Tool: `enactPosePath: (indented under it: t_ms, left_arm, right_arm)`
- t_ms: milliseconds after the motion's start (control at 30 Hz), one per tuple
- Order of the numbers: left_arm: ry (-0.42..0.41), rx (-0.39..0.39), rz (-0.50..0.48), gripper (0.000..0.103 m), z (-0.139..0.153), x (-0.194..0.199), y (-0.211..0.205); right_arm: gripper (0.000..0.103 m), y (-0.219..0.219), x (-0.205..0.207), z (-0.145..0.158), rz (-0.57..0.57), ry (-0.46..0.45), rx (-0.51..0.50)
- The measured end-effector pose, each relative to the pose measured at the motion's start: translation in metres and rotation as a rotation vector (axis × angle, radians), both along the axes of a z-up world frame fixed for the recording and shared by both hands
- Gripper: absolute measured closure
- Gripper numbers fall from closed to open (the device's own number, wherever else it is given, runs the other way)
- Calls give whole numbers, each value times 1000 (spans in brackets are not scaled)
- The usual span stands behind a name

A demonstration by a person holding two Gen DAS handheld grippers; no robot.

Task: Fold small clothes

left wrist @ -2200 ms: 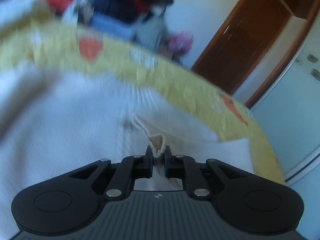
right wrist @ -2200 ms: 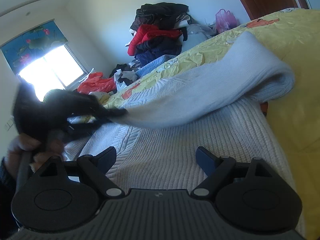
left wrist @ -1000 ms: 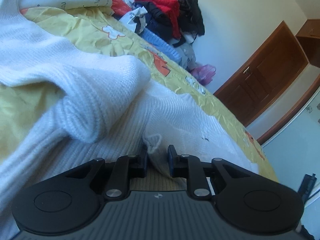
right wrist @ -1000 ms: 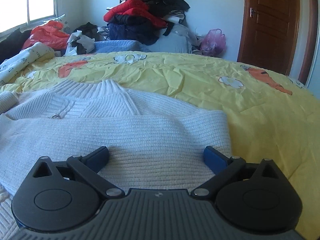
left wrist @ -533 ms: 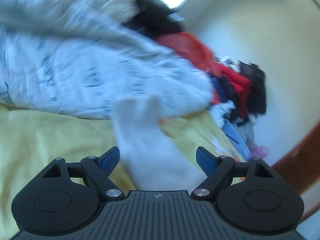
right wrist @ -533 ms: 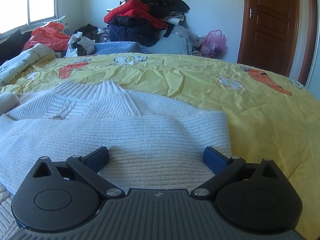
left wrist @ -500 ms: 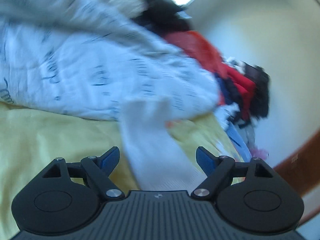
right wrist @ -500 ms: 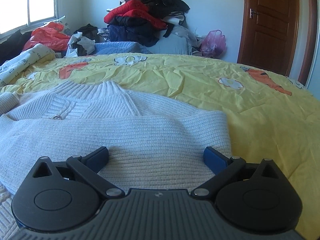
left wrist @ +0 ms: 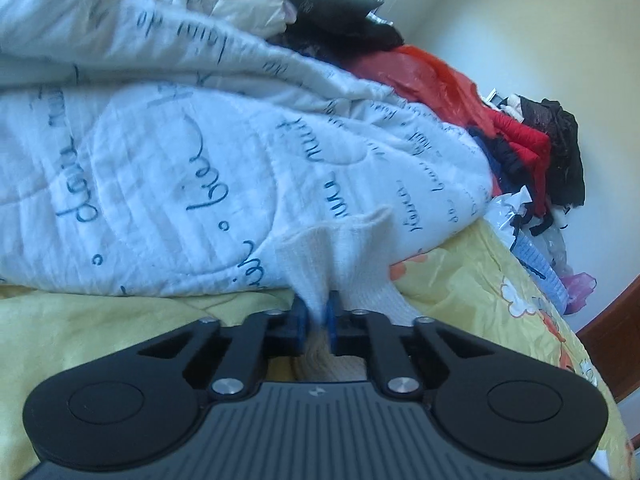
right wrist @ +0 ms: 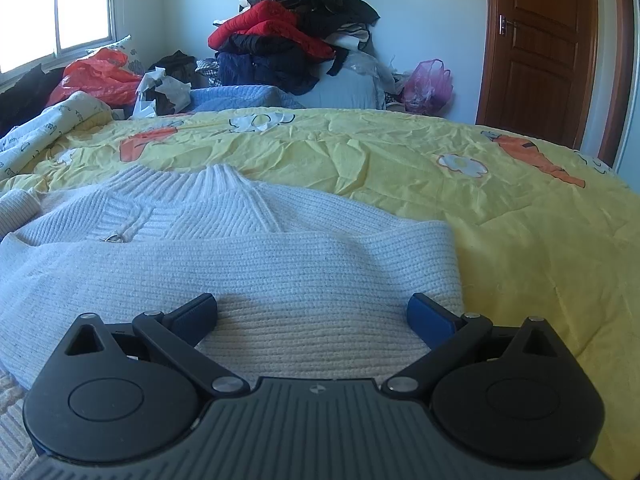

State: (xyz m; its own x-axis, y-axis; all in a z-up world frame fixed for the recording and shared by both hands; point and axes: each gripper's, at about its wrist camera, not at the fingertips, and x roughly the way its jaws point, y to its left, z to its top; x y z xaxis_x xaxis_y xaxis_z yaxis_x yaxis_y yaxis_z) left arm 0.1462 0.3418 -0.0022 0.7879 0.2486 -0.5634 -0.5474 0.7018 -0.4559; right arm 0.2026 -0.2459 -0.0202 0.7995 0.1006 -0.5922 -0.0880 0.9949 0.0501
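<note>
**Ana:** Left gripper (left wrist: 316, 318) has just snapped closed, and it's got the white sleeve cuff (left wrist: 340, 252) pinched between the blue pads, cuff flaring out past the tips toward twelve o'clock!

**Ben:** Tight quarters there. White quilt with blue script (left wrist: 160, 160) is banked up from nine to one o'clock, right behind the cuff; touching it, I'd guess, though the blur makes that hard to call.

**Ana:** Right gripper (right wrist: 312, 314), jaws spread wide, nothing between them, hovering over the white knit sweater (right wrist: 240, 264).

**Ben:** Sweater lies flat on the yellow bedsheet (right wrist: 400, 168), collar at twelve, one sleeve folded across the chest, its folded edge ending at about two o'clock.

**Ana:** And look at the open sheet from one to four o'clock, bare yellow all the way to the bed's edge near the wooden door (right wrist: 536, 48).

**Ben:** Far side is crowded: clothes pile (right wrist: 292, 28) at twelve, red plastic bag (right wrist: 100, 76) at ten.
</note>
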Motion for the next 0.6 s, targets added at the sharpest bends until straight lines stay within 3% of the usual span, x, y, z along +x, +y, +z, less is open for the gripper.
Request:
enactPosePath:
  t_ms: [67, 167, 233, 333, 500, 600]
  left_arm:
    - [-25, 57, -6, 95, 16, -7, -15]
    - [-163, 61, -69, 96, 47, -20, -45]
    - [-276, 47, -153, 96, 68, -26, -80]
    - [-350, 70, -320, 96, 85, -29, -148]
    - [-315, 118, -651, 96, 60, -25, -286]
    - [-206, 46, -751, 96, 24, -21, -341]
  right_arm:
    - [2, 0, 0, 0, 0, 0, 1]
    - [2, -1, 0, 0, 1, -1, 10]
    - [2, -2, 0, 0, 1, -3, 15]
    - [2, -2, 0, 0, 0, -4, 19]
    - [2, -4, 0, 0, 0, -6, 32]
    - [2, -5, 0, 0, 0, -5, 37]
